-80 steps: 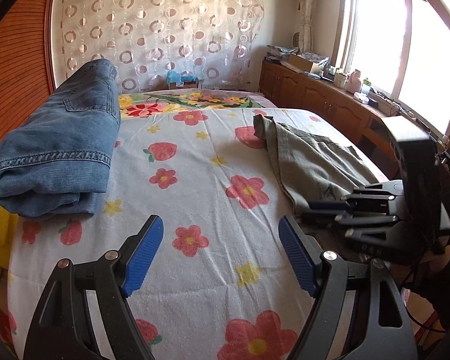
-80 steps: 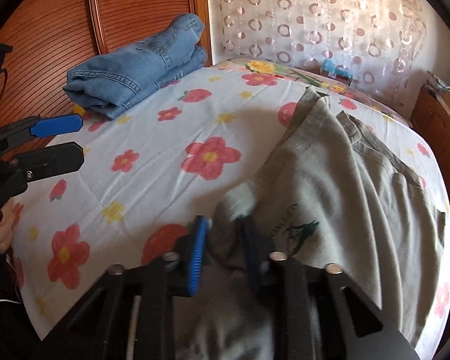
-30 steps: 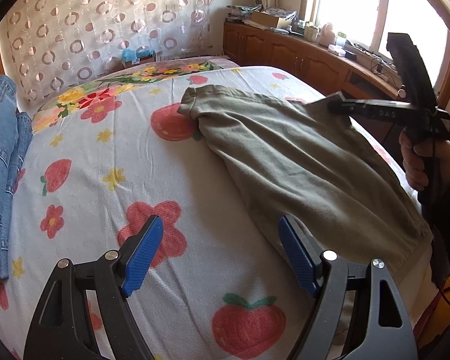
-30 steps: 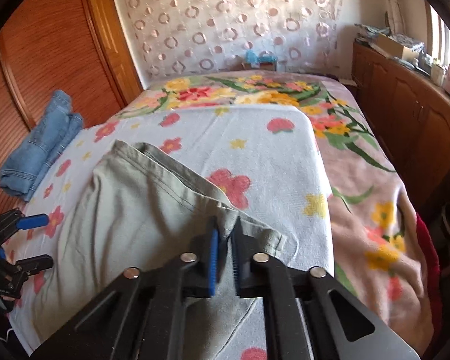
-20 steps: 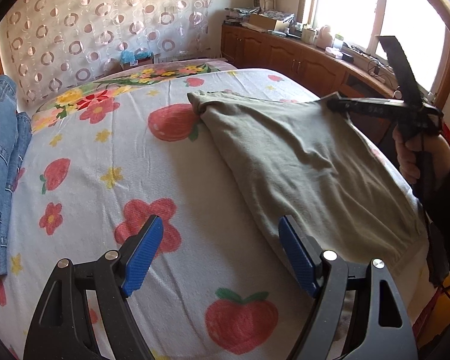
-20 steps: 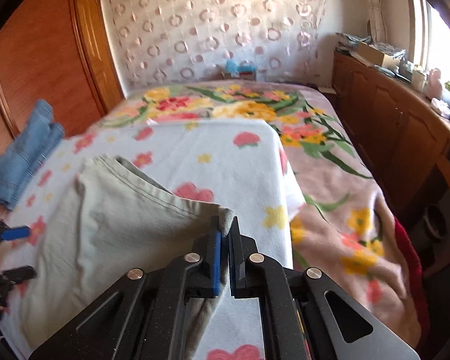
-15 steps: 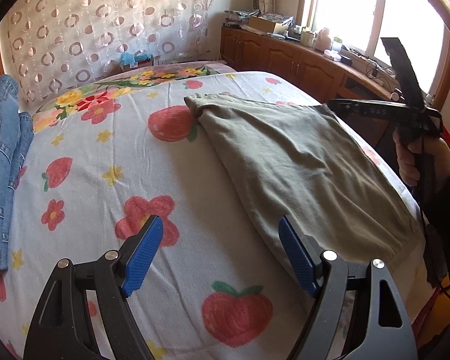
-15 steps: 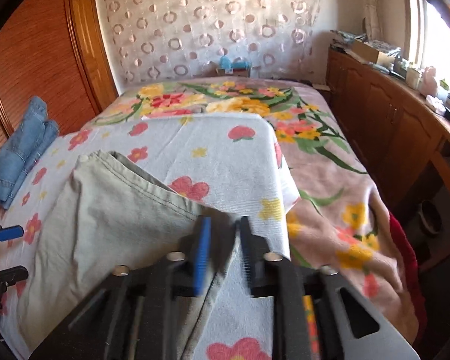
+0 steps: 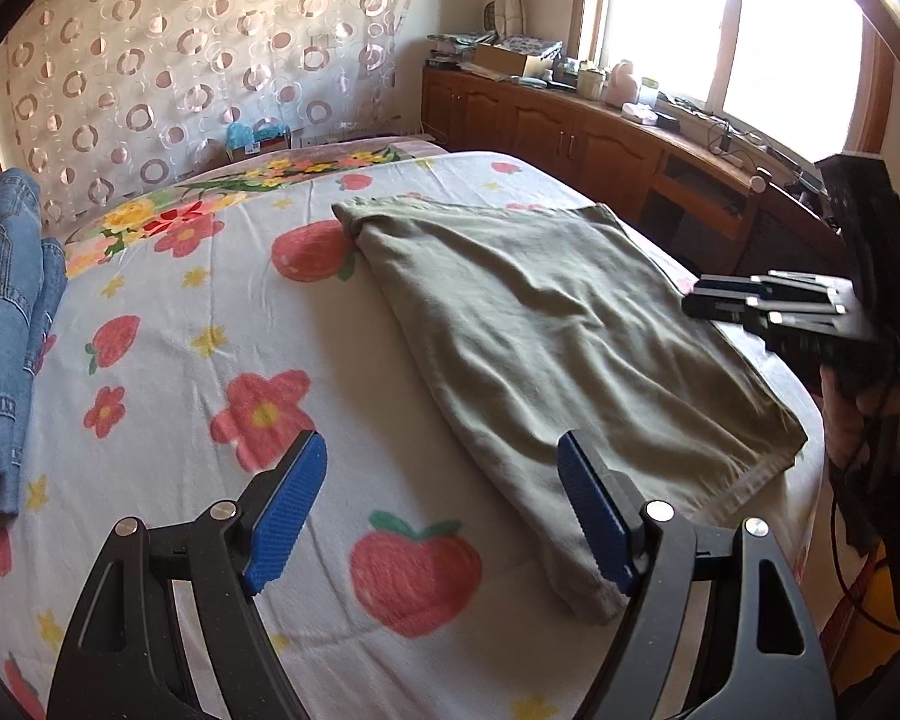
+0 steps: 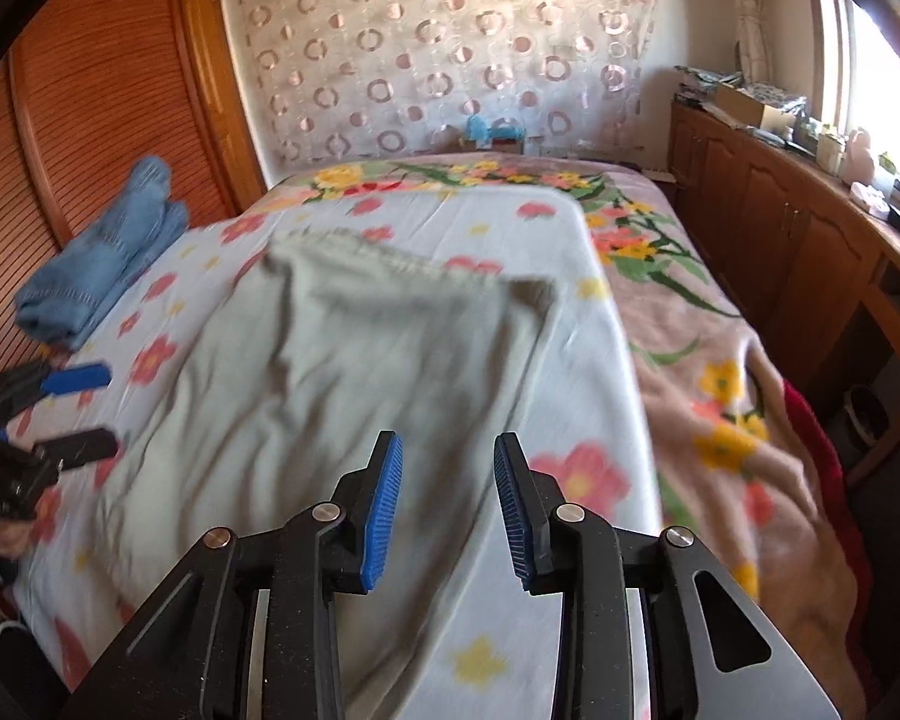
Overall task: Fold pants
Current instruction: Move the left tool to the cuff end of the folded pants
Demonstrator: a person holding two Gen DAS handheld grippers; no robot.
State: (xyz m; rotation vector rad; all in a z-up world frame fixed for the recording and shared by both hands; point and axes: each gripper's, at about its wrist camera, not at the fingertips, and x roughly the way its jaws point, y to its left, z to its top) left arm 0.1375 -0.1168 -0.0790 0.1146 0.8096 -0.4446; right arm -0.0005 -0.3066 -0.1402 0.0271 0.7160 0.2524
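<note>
Olive-grey pants [image 9: 558,324] lie spread flat on the flowered sheet [image 9: 198,300], on the bed's right side; the right wrist view shows the pants [image 10: 342,360] blurred. My left gripper [image 9: 441,480] hovers open over the sheet at the pants' near edge, nothing between its blue pads. My right gripper [image 10: 447,480] has its jaws opening above the pants with nothing between them. From the left wrist view the right gripper [image 9: 726,300] is seen side-on at the pants' right edge, held by a hand [image 9: 852,420]. The left gripper [image 10: 81,414] shows at the left edge of the right wrist view.
Folded blue jeans [image 9: 6,324] lie at the bed's left side by a wooden wardrobe [image 10: 90,120]. A flowered blanket [image 10: 720,372] hangs over the bed's right edge. Wooden cabinets [image 9: 570,126] with clutter run under the window. A patterned curtain [image 9: 198,60] covers the far wall.
My right gripper let go of the pants' corner, opened and drew back; the pants dropped flat onto the sheet. The left gripper shifted slightly and stayed open.
</note>
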